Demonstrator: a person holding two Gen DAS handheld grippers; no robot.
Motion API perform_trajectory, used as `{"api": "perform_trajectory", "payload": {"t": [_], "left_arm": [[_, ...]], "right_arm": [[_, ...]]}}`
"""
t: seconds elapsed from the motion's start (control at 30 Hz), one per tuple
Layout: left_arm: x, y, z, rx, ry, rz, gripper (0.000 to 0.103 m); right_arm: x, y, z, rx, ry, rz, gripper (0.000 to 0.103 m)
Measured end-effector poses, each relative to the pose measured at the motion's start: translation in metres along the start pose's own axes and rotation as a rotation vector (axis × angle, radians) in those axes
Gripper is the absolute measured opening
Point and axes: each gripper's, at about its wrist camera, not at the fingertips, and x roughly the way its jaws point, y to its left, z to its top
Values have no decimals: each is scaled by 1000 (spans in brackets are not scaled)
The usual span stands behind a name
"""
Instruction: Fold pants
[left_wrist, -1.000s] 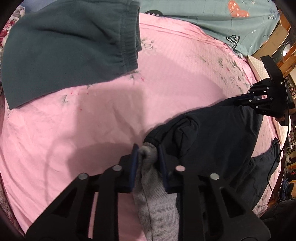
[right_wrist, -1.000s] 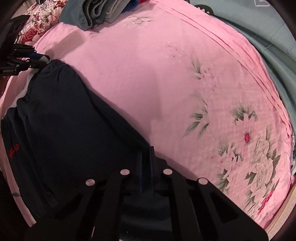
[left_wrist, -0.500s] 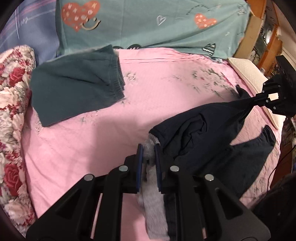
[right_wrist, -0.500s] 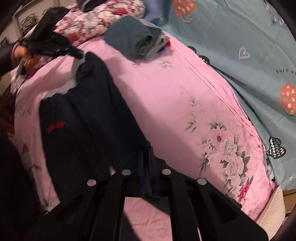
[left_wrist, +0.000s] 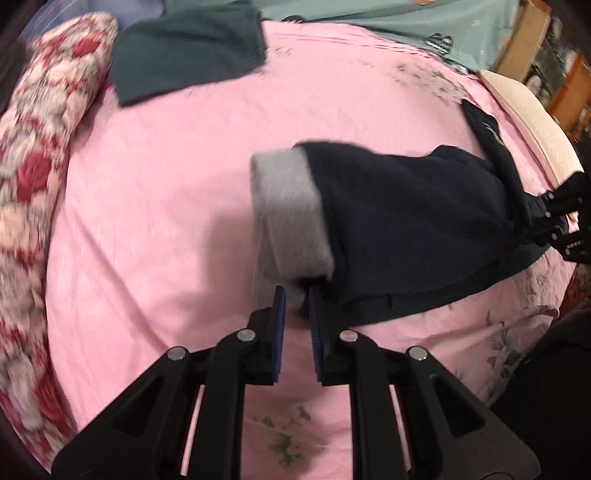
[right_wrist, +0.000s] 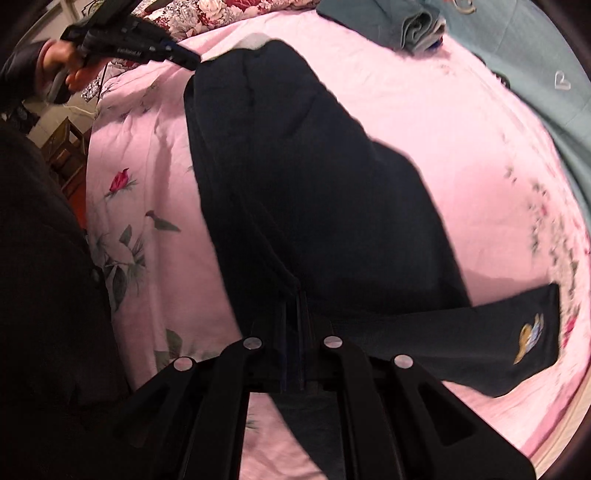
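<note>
Dark navy pants (left_wrist: 406, 221) with a grey waistband (left_wrist: 288, 214) hang stretched between my two grippers over the pink bedsheet (left_wrist: 166, 203). My left gripper (left_wrist: 295, 297) is shut on the waistband's corner. My right gripper (right_wrist: 293, 299) is shut on a fold of the navy pants (right_wrist: 295, 166). One leg end with a small embroidered patch (right_wrist: 530, 338) lies on the sheet to the right. In the right wrist view the left gripper (right_wrist: 192, 59) shows at the top left, held by a hand (right_wrist: 55, 66). The right gripper (left_wrist: 550, 218) shows at the far right in the left wrist view.
A folded dark teal garment (left_wrist: 184, 59) lies at the back of the bed, beside a red floral quilt (left_wrist: 37, 184). Folded clothes (right_wrist: 410, 26) and a teal heart-print cover (right_wrist: 546, 55) lie beyond. Wooden furniture (right_wrist: 70, 147) stands by the bed. The person's dark clothing (right_wrist: 40, 258) fills the left.
Both grippers have swept sideways across the bed with the pants in them. The pants have risen off the sheet and now stretch out between the two grippers.
</note>
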Motion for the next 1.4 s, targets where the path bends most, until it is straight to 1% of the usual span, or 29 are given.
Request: {"api": "perform_trajectory", "payload": {"t": [0.1,0.17,0.23,0.3,0.33,0.37,0.4,0.43,0.47,0.5,0.53,0.6,0.63,0.67,0.7,0.73,0.77,0.8,0.87,0.93,1.03,1.13,1.17,1.23,1.3,1.33,1.37,1.4], "left_arm": [[-9,7,-8,-64,-24,13,13],[-11,12,-14,-104,-38,28,13],[-11,18,-16,-154,-45,43,13],[-11,21,-11,-201,-70,43,21],[-10,23,-5,-239,-83,30,38],[-9,26,-1,-273,-95,16,58],[-9,27,1,-301,-106,-2,64],[-8,29,7,-342,-113,-38,71],[-4,32,13,-378,-114,-84,76],[0,33,17,-405,-115,-124,76],[5,35,21,-420,-114,-147,76],[15,32,28,-420,-97,-164,76],[21,31,32,-418,-89,-186,73],[24,32,34,-422,-87,-205,64],[24,33,37,-430,-91,-237,58],[21,34,38,-443,-105,-264,54],[13,38,38,-463,-134,-264,54],[6,42,38,-475,-157,-240,54],[-9,49,35,-483,-193,-182,58],[-24,58,30,-489,-224,-124,61],[-39,69,16,-507,-230,-85,65],[-51,81,-1,-526,-233,-49,69],[-54,86,-7,-540,-235,-45,70],[-57,98,-22,-571,-234,-51,71],[-59,107,-33,-593,-233,-47,71],[-60,111,-37,-598,-234,-45,71],[-61,115,-41,-606,-235,-43,71],[-62,118,-43,-610,-235,-42,71]], "right_arm": [[-11,6,3,-7,-20,9,5],[-16,9,3,-2,-29,34,5],[-4,12,0,10,-13,43,5],[14,11,-2,37,18,48,5],[21,8,-3,62,29,53,5],[24,6,-3,88,27,64,8],[24,6,-1,100,28,72,9],[23,6,1,100,33,70,10],[22,7,2,97,36,73,17],[19,8,3,93,39,80,20],[16,8,4,93,39,88,22],[5,6,10,111,29,80,22],[-1,6,12,129,7,78,22],[-10,6,18,146,-28,72,22],[-19,6,26,155,-69,63,23],[-27,11,42,154,-131,44,26],[-32,16,56,149,-182,30,31],[-33,24,73,144,-233,25,32],[-30,43,109,130,-329,26,33],[-17,66,143,95,-385,32,33],[14,90,177,43,-378,28,33],[52,108,201,-2,-313,-38,33],[62,109,203,-6,-292,-66,33],[80,108,208,2,-235,-96,32],[84,108,208,8,-228,-110,23],[80,108,209,22,-223,-101,13],[74,108,211,42,-230,-90,11],[62,108,212,72,-259,-79,11]]}}
